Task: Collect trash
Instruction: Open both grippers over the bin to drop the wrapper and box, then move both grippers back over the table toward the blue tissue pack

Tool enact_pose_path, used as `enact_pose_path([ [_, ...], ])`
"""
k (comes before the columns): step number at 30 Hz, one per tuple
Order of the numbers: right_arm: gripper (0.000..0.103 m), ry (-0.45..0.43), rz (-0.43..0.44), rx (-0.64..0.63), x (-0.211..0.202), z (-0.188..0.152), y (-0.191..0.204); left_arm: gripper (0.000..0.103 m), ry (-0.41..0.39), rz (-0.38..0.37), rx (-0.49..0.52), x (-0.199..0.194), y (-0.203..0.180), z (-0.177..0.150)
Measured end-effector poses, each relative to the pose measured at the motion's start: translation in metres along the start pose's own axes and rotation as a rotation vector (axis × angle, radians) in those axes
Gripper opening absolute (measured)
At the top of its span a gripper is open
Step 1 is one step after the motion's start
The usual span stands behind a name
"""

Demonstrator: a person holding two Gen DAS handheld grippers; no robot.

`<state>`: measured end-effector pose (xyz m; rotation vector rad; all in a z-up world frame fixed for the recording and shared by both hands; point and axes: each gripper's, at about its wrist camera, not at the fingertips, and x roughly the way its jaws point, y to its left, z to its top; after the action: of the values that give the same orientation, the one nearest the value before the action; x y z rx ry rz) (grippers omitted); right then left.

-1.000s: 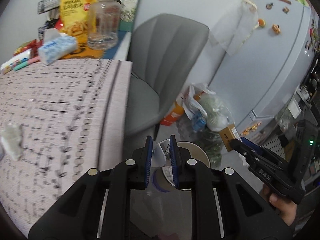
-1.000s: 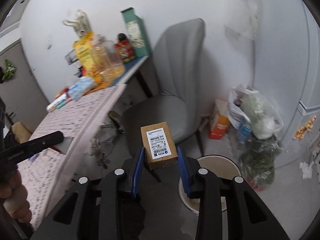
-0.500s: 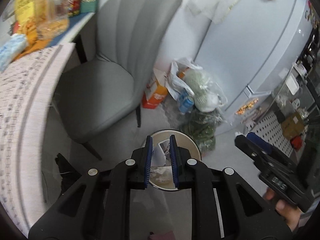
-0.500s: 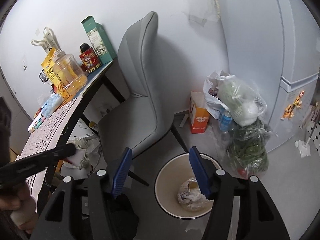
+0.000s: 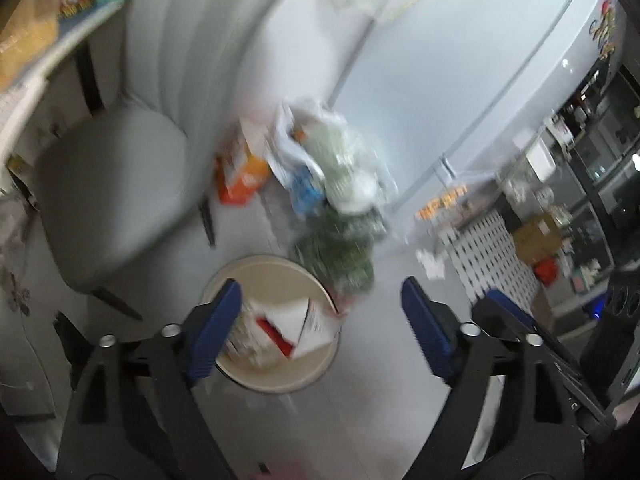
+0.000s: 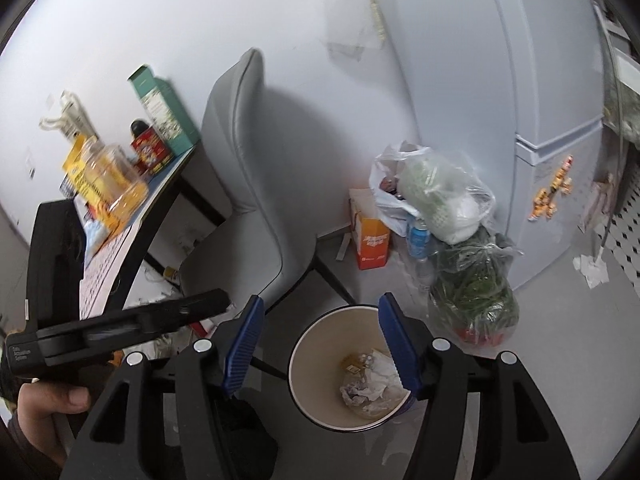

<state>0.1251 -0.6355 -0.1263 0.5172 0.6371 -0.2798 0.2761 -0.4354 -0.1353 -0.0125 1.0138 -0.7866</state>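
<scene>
A round cream trash bin [image 5: 260, 260] stands on the grey floor beside the chair. My left gripper [image 5: 322, 320] hangs over its right side with the jaws opening wide. A white and red piece of packaging [image 5: 288, 324] lies loose in the bin's mouth, just right of the left finger, and no pad touches it. My right gripper [image 6: 320, 344] is open above the same bin [image 6: 312, 376] with nothing between its fingers. Crumpled white paper [image 6: 372, 388] and a small brown box [image 6: 352, 364] lie at the bottom.
A grey chair [image 6: 248, 200] stands left of the bin by a cluttered table [image 6: 116, 248]. Plastic bags of greens [image 6: 472, 292] and an orange carton [image 6: 370, 240] crowd the floor behind it. A white fridge [image 6: 500, 100] stands on the right. A hand [image 6: 48, 400] shows at lower left.
The right gripper opened and let go of the brown box, which now lies in the bin. The left gripper swung from the table to the bin and opened, dropping its white scrap.
</scene>
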Motion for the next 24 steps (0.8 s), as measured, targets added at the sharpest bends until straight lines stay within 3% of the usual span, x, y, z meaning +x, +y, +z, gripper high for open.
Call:
enact_pose_path([
  [4,0.062,-0.003,0.0,0.005,-0.004,-0.003,-0.002,0.094,-0.006,-0.021,-0.017,-0.019,0.011,-0.001],
  [10,0.062,0.033,0.044,-0.012,0.004,-0.012,0.016,0.097,-0.07,0.095,-0.014,-0.056,0.032,-0.009],
  [16,0.071,0.038,0.093,-0.065,-0.002,-0.017,0.053,0.097,-0.143,0.168,-0.093,-0.108,0.064,-0.019],
  [22,0.085,0.024,0.146,-0.138,-0.017,-0.021,0.103,0.097,-0.229,0.188,-0.109,-0.165,0.079,-0.033],
  [24,0.094,0.012,0.167,-0.16,-0.024,-0.023,0.122,0.097,-0.254,0.203,-0.107,-0.182,0.083,-0.038],
])
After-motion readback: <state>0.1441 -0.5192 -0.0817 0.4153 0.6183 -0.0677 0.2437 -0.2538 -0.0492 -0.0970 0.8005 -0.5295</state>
